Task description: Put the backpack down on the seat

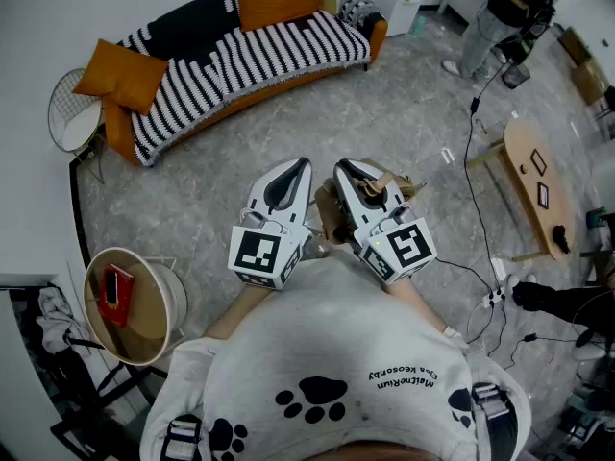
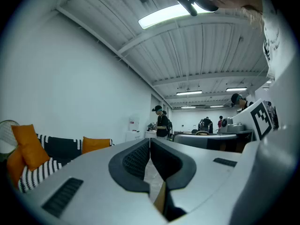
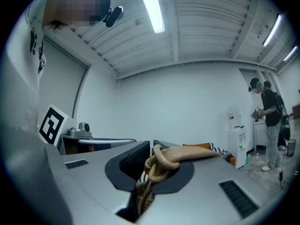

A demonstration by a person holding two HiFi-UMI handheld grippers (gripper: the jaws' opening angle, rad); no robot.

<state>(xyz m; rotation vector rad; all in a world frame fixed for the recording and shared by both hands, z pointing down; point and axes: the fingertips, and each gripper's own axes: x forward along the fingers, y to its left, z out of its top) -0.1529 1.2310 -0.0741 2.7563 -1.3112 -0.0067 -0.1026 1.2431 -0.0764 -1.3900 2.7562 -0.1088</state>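
**Backpack [image 1: 328,217] off the seat, mostly hidden**

Right hand-held gripper [image 3: 152,147] is clamped on a tan strap loop [image 3: 187,154]. The backpack shows only as brown patches beneath both grippers, its bulk hidden. Left hand-held gripper [image 2: 150,142] has jaws together, nothing between them. Striped sofa [image 1: 250,51] stands well apart across the floor.

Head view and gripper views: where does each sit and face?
Head view: on the head, steeply down; left gripper, right gripper, sweatshirt show.
Left gripper view: on it, level along shut jaws; sweatshirt at right.
Right gripper view: level along jaws clamping a tan strap; sweatshirt at left.
All share the striped sofa.
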